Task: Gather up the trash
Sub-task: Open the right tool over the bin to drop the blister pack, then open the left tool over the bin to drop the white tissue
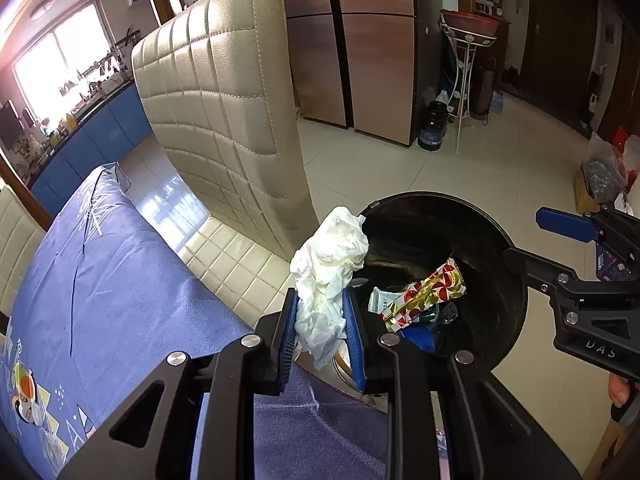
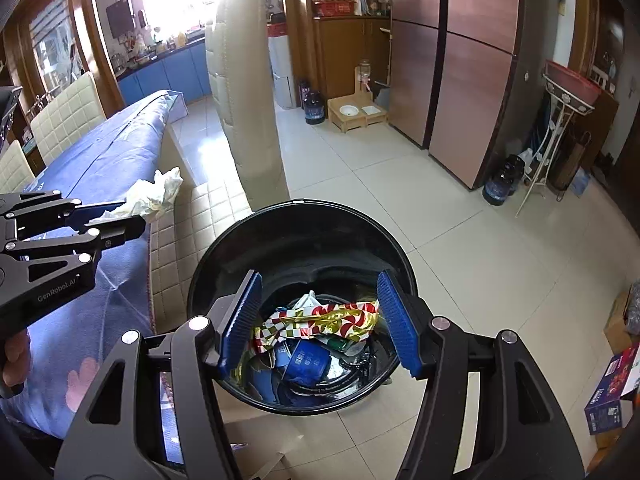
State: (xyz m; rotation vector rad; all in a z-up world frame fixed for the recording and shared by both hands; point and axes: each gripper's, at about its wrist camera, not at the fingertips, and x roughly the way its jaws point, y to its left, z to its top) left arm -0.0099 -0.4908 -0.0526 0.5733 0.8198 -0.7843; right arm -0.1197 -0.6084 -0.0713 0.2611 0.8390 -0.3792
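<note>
My left gripper is shut on a crumpled white tissue, held over the table edge just left of the black round bin. The bin stands on the floor and holds a red-and-gold wrapper, a blue cup and other scraps. My right gripper hangs open over the bin's mouth with nothing between its blue pads. In the right wrist view the left gripper and its tissue show at the left. The right gripper shows at the right of the left wrist view.
A table under a blue cloth lies to the left, with a cream quilted chair pushed in beside the bin. Cardboard and printed boxes sit on the tiled floor at right. A copper fridge and a white plant stand stand behind.
</note>
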